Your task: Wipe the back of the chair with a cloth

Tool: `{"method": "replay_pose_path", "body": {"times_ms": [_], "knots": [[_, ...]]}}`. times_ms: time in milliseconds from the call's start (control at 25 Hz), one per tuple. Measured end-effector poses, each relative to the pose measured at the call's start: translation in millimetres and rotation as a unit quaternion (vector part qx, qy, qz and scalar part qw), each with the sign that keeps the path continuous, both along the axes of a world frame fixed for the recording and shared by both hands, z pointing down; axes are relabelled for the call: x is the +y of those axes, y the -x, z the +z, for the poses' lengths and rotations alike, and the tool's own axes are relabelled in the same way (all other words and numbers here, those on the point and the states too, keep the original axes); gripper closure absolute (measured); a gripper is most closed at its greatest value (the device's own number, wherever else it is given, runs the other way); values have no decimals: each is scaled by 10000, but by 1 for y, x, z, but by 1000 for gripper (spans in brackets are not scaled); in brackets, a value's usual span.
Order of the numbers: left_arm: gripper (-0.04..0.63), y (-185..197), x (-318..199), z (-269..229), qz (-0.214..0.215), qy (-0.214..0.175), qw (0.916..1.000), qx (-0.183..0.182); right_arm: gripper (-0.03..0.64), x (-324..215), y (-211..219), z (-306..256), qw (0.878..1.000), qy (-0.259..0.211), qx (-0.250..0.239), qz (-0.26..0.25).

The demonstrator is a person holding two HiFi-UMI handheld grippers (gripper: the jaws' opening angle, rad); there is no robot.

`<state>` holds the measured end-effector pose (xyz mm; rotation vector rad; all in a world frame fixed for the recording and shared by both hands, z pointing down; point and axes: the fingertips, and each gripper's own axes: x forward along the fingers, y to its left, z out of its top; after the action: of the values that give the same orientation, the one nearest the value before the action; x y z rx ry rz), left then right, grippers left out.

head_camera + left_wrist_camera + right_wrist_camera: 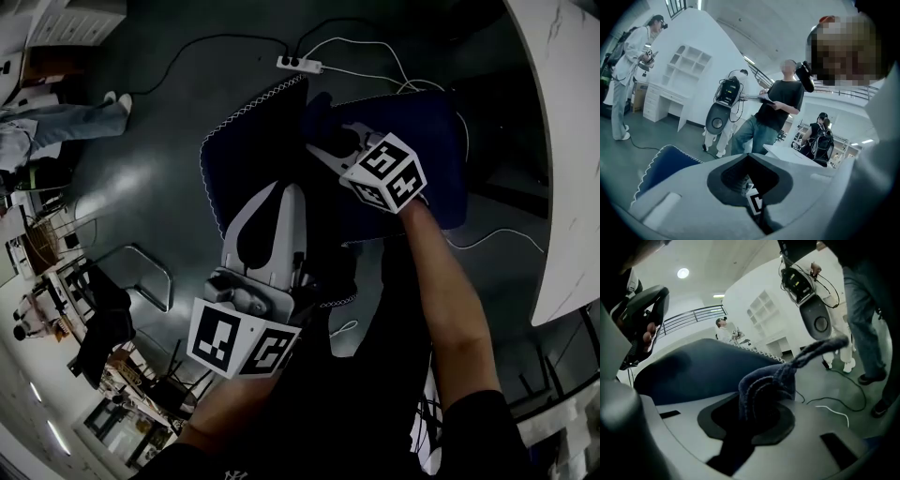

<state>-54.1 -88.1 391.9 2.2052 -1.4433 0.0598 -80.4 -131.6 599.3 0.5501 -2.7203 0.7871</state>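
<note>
R hand-held gripper [319, 150] is clamped on the dark blue cloth [771, 380] — cloth bunched betw. the jaws, one tail trailing up and right. Gripper sits over the navy chair [441, 169], near its white-stitched edge [253, 108]. L hand-held gripper [284, 192] — jaws together, nothing betw. them, tips toward the chair. Power strip [300, 64] lies on the floor [159, 141] beyond.

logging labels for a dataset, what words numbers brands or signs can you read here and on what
No readable words or numbers anywhere.
Left gripper cube: black-and-white square markers, patterns rather than text.
Right gripper cube: the same kind of markers.
Shirt emblem: too small to read.
Cloth in the right tongs: no print.
</note>
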Motion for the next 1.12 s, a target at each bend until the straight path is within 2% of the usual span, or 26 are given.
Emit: {"method": "replay_pose_path", "body": {"times_ms": [200, 400, 760, 1120], "knots": [[588, 12, -7, 7, -112, -91, 9999, 57, 528, -41, 17, -4, 9993, -352, -50, 74], [588, 16, -6, 14, -154, -154, 9997, 70, 528, -33, 34, -1, 9983, -536, 29, -243], [588, 16, 16, 6, -104, -196, 9997, 64, 528, 46, 43, 13, 9968, -175, 51, -778], [588, 4, 44, -11, 86, -153, 9998, 26, 528, 145, 31, 12, 9914, 317, 152, -1260]]}}
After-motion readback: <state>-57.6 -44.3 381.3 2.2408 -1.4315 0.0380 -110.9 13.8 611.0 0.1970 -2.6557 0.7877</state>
